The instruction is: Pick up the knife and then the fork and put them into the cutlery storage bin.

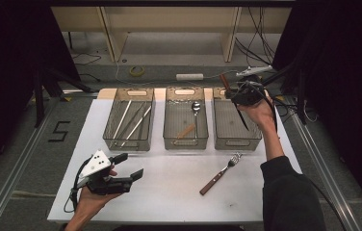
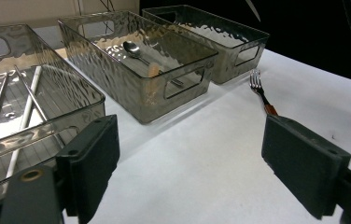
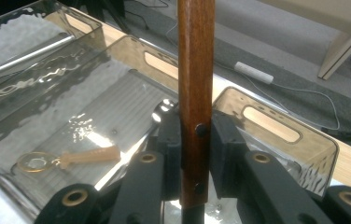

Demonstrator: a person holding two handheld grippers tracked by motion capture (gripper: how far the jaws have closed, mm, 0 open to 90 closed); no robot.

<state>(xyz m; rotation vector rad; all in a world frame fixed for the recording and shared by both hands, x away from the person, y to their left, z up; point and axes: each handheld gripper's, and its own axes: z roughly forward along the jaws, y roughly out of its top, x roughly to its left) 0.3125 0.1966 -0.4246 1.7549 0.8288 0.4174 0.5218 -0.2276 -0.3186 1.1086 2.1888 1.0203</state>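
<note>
Right gripper [image 3: 196, 140]: fingers [image 3: 227, 144] clamped on both sides of a wood-handled knife [image 3: 196, 84], gripped low on the handle near the rivets, handle pointing up and away, blade hanging below; in the high view, knife [image 1: 240, 115] blade slanting down over the right bin [image 1: 237, 139], probably so as to be lowered in tip first. Carried by a hand in a dark sleeve above the bin's far end.

Left gripper [image 1: 130, 166]: fingers [image 2: 89, 163] wide apart, nothing between, resting low over the near left of the worktop [image 1: 169, 192], apparently idle and clear of the other hand's path.

Fork [image 1: 221, 172]: wooden handle, flat on the worktop in front of the right bin, tines toward the bins, untouched; seemingly next for sorting.

Middle bin [image 1: 185, 139]: one spoon [image 1: 194, 109].

Left bin [image 1: 128, 142]: several chopsticks [image 1: 133, 120] lengthwise.

Arrangement suggestive of one bin per kind of utensil.
</note>
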